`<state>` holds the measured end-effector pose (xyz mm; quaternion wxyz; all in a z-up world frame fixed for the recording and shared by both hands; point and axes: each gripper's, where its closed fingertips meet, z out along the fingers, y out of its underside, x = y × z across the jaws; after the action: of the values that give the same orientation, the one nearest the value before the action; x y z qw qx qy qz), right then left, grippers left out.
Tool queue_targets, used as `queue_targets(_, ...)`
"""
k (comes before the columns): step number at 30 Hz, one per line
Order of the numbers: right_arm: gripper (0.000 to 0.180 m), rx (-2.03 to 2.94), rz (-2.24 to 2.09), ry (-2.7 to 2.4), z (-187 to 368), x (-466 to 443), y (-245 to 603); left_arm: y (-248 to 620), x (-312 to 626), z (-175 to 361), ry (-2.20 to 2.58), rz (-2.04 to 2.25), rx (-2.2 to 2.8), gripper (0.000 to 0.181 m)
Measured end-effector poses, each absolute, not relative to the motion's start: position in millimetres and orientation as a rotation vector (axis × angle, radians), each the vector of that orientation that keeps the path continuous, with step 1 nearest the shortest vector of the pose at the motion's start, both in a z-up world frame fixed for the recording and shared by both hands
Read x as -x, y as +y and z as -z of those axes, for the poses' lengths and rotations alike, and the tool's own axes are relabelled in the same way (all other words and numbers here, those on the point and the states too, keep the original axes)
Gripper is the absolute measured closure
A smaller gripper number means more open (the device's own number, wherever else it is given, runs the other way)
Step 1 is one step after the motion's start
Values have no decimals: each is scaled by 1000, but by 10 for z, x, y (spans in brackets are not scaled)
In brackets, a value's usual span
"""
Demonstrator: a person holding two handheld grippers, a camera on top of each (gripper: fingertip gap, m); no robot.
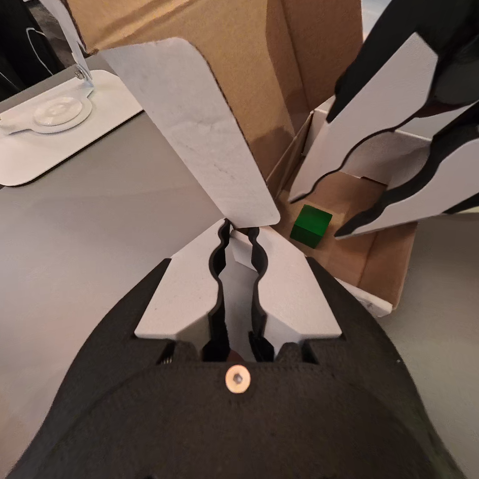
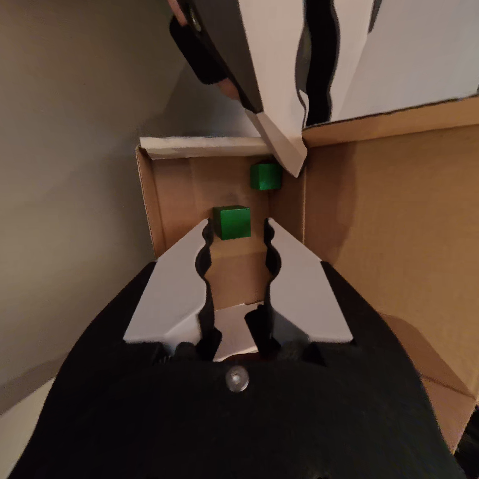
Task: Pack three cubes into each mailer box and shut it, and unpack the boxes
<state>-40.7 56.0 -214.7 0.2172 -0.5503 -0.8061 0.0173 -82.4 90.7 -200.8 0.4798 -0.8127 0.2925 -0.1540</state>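
An open mailer box (image 2: 151, 202), white outside and brown inside, lies on the grey table. Two green cubes sit on its floor: one (image 2: 265, 177) in the far corner, one (image 2: 234, 223) nearer. My right gripper (image 2: 237, 220) is open and reaches down into the box, with the nearer cube just at its fingertips. My left gripper (image 1: 239, 228) is shut on the white box wall (image 1: 242, 255) at a corner, below a raised white side flap (image 1: 194, 129). The left wrist view shows one green cube (image 1: 311, 225) and the open right gripper (image 1: 315, 216) above it.
The box lid (image 1: 207, 39) stands up behind, brown side facing me, and spreads to the right in the right wrist view (image 2: 388, 207). A white flat stand (image 1: 51, 145) with a clear disc lies at the back left of the grey table (image 1: 103, 233).
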Motion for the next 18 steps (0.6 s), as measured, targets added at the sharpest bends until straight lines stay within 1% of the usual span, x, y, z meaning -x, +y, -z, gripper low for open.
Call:
queue_targets(2, 132, 1530, 31, -2276, 2249, 380, 615, 905, 823, 2007, 715, 373, 1981, 169)
queue_targets(3, 134, 1538, 44, -2310, 2318, 363, 614, 904, 825, 2007, 718, 369, 1980, 169)
queue_targets(5, 151, 1532, 6, -2319, 2362, 402, 598, 902, 829, 2008, 722, 362, 1979, 169)
queue_targets(7, 153, 1531, 9, -2249, 2255, 419, 656, 899, 836, 2009, 723, 358, 1977, 169)
queue_targets(9, 153, 1501, -8, -2164, 1995, 378, 699, 893, 843, 2010, 726, 354, 1976, 169)
queue_targets(12, 154, 1484, -46, -1988, 1363, 78, 867, 890, 851, 2011, 725, 360, 1975, 169)
queue_targets(15, 153, 1548, 75, -1817, 787, -621, 1295, 891, 844, 2010, 724, 368, 1975, 169)
queue_targets(16, 153, 1598, 163, -1780, 697, -930, 1479, 892, 842, 2009, 724, 368, 1975, 169)
queue_targets(18, 154, 1718, 384, -1749, 699, -1571, 1838, 896, 838, 2009, 725, 368, 1975, 169)
